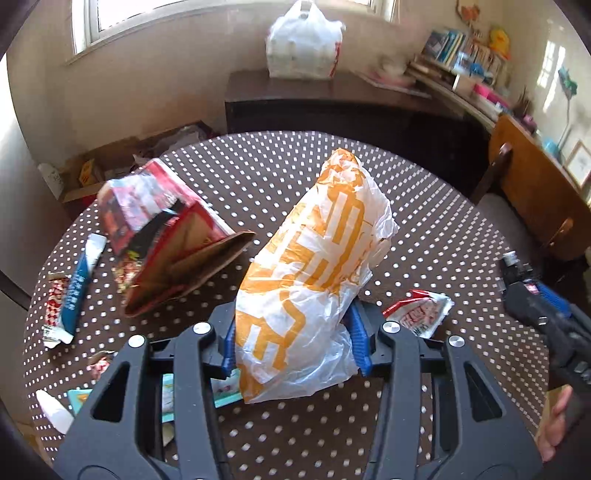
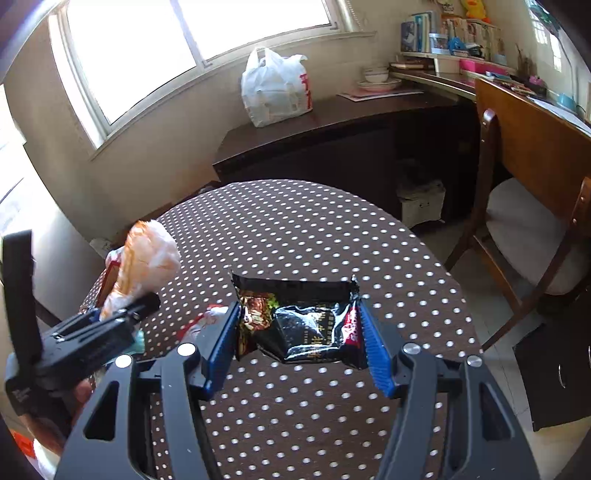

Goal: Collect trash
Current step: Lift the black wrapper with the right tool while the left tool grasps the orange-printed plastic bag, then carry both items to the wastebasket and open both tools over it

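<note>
- The left tongs (image 1: 293, 343) pinch the lower part of a white-and-orange plastic bag (image 1: 317, 266); the blue pads (image 1: 229, 343) press into it on both sides, and the bag stands up and leans away from the camera, over the counter (image 1: 280, 173).
- The right tongs (image 2: 301, 343) pinch a black snack wrapper (image 2: 306, 325) at its two side edges, so it hangs stretched between the blue pads (image 2: 373, 347), with its torn top edge on the far side.
- In the right wrist view the left tongs appear at the left edge, with the orange bag rising from them; part of a hand (image 2: 79, 395) shows below them.
- In the left wrist view the right tongs show at the right edge, with fingers (image 1: 554, 424) of the other hand beneath.
- The counter is round and covered in a brown cloth with white dots.
- Just right of the left tongs lies a red-and-white wrapper (image 1: 421, 312).
- To the left lie a blue-and-white tube-like packet (image 1: 79, 288), a red patterned wrapper (image 1: 53, 299) beside it, and small teal cards (image 1: 225, 391) near the tongs.
- Farther left stands a torn red carton (image 1: 162, 229), open and tilted.
- Beyond the counter, a white shopping bag (image 2: 275, 88) sits on a dark sideboard (image 2: 332, 122) under the window.
- A wooden chair (image 2: 524, 229) stands at the right, by a desk with a shelf of books (image 2: 450, 33).
</note>
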`<state>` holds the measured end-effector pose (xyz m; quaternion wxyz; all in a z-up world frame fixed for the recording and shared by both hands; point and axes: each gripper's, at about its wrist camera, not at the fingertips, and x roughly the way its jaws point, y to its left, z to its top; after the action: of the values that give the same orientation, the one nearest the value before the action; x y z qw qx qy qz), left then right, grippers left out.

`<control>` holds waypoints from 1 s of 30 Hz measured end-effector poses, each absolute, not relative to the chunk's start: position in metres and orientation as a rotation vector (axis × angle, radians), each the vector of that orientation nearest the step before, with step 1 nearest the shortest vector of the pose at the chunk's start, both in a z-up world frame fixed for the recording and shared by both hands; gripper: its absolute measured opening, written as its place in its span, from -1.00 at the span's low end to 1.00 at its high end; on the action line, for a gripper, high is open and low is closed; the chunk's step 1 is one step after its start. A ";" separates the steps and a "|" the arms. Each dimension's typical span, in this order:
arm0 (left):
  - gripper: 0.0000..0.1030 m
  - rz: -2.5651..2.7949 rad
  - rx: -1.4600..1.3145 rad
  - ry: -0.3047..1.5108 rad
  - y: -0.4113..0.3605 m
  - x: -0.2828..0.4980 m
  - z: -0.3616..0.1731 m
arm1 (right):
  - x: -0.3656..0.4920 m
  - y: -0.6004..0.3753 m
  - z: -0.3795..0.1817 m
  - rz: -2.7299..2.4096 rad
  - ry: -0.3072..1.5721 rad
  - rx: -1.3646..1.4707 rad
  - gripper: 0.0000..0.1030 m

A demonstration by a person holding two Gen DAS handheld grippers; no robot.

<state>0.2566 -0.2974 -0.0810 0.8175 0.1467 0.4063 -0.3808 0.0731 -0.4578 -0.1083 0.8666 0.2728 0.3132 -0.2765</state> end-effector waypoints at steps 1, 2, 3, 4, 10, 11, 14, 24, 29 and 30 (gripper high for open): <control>-0.10 -0.815 0.298 0.857 -0.289 0.255 -0.076 | 0.076 -0.453 -0.106 -0.569 0.656 0.561 0.19; -0.10 -0.817 0.291 0.845 -0.283 0.253 -0.073 | 0.078 -0.449 -0.104 -0.557 0.655 0.554 0.19; -0.10 -0.815 0.287 0.836 -0.279 0.252 -0.070 | 0.081 -0.445 -0.102 -0.543 0.654 0.548 0.19; -0.10 -0.809 0.278 0.825 -0.270 0.251 -0.068 | 0.083 -0.439 -0.099 -0.525 0.651 0.540 0.19; -0.09 -0.763 0.244 0.789 -0.231 0.248 -0.062 | 0.104 -0.399 -0.084 -0.430 0.650 0.476 0.19; -0.09 -0.756 0.239 0.783 -0.223 0.246 -0.061 | 0.108 -0.392 -0.083 -0.412 0.652 0.468 0.19; -0.09 -0.717 0.232 0.765 -0.203 0.242 -0.058 | 0.121 -0.367 -0.078 -0.355 0.662 0.434 0.19; -0.07 -0.562 0.132 0.755 -0.102 0.235 -0.052 | 0.159 -0.276 -0.067 -0.169 0.697 0.312 0.19; -0.07 -0.464 0.085 0.737 -0.045 0.231 -0.054 | 0.175 -0.225 -0.064 -0.070 0.720 0.248 0.19; -0.07 -0.444 0.076 0.737 -0.035 0.230 -0.055 | 0.177 -0.217 -0.064 -0.057 0.722 0.239 0.19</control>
<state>0.2304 -0.0348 -0.0552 0.9083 0.0367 0.3569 -0.2152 0.1768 -0.2173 -0.0639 0.9281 0.1167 0.3524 -0.0276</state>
